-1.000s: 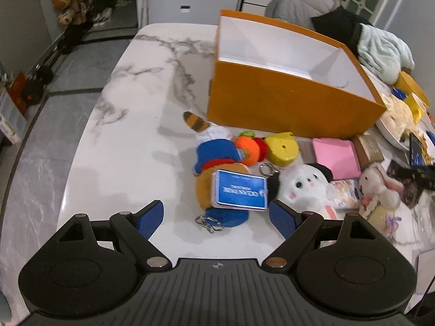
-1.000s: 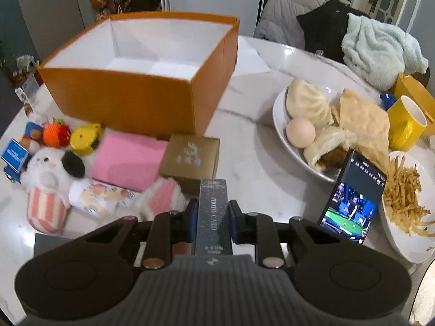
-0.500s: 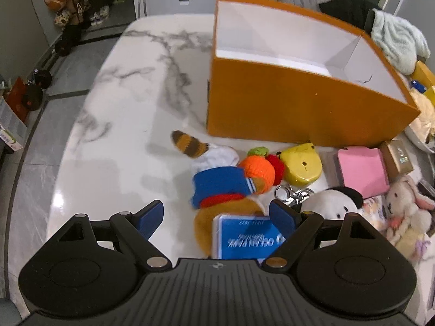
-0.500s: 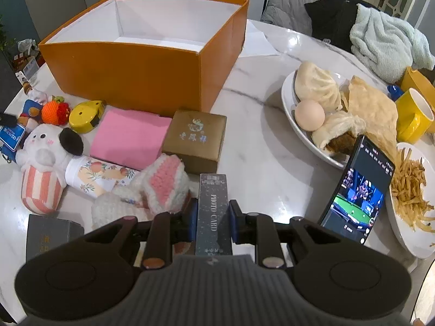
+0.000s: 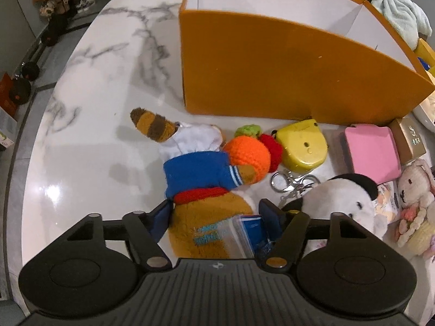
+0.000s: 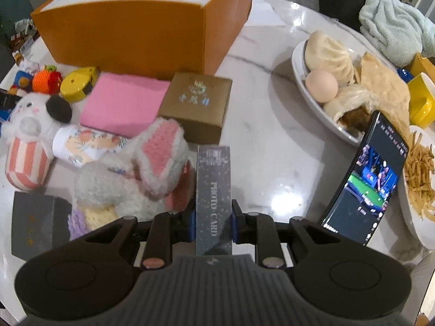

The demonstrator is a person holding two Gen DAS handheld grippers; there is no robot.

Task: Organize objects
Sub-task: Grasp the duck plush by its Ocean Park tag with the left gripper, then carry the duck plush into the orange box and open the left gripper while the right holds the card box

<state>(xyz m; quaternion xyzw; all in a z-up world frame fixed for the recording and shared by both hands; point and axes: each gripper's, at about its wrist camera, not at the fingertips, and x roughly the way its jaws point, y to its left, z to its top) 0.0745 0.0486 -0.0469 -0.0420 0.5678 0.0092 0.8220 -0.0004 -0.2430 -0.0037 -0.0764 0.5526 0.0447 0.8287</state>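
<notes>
A brown plush raccoon (image 5: 201, 190) in a blue jumper lies on the marble table (image 5: 89, 103) with a blue tag at its head. My left gripper (image 5: 217, 217) has its fingers on both sides of the plush's head, closed in against it. My right gripper (image 6: 213, 217) is shut on a dark "PHOTO CARD" box (image 6: 213, 190), low over the table beside a white bunny plush (image 6: 141, 179). The open orange box (image 5: 285, 68) stands behind the toys; it also shows in the right wrist view (image 6: 141, 32).
Around the raccoon lie an orange knit toy (image 5: 250, 154), a yellow case (image 5: 304, 146), key rings (image 5: 291, 184), a white plush (image 5: 339, 203), a pink pad (image 6: 122, 103), a gold box (image 6: 195, 106) and a black box (image 6: 35, 222). To the right stand a food plate (image 6: 312, 100), a propped phone (image 6: 367, 179), fries (image 6: 418, 179) and a yellow mug (image 6: 421, 100).
My left gripper came down and forward over the raccoon plush and its jaws closed in around the head. My right gripper, still holding the card box, moved lower and closer to the bunny plush.
</notes>
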